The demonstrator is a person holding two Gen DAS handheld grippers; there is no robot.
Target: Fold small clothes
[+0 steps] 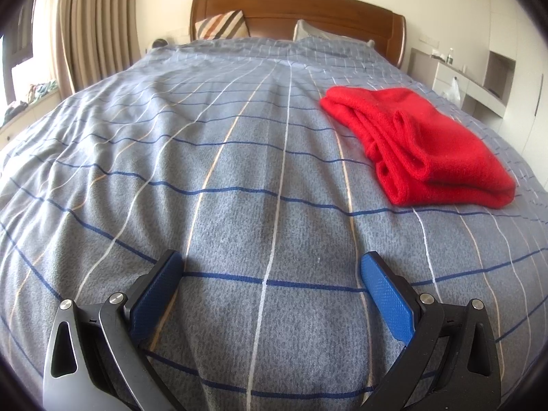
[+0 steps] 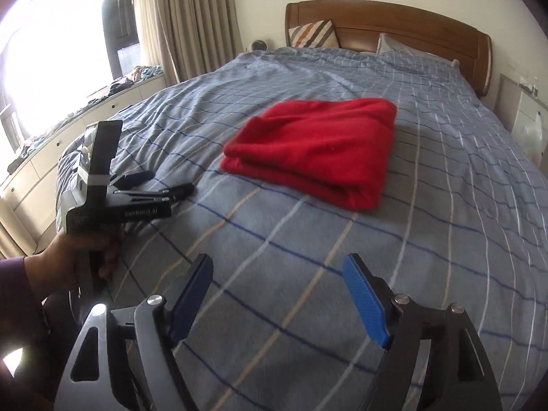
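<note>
A red knit garment (image 1: 421,144) lies folded into a thick rectangle on the bed, ahead and to the right in the left wrist view. It sits ahead at centre in the right wrist view (image 2: 315,150). My left gripper (image 1: 272,263) is open and empty, low over the bedspread, well short of the garment. It also shows from the side in the right wrist view (image 2: 167,181), held in a hand at the left. My right gripper (image 2: 277,263) is open and empty above the bedspread, short of the garment.
The bed has a grey-blue checked cover (image 1: 239,157), a wooden headboard (image 1: 294,10) and pillows (image 2: 313,34). A window ledge with clothes (image 2: 113,85) and curtains (image 2: 195,17) lie to the left. A white cabinet (image 1: 479,82) stands to the right.
</note>
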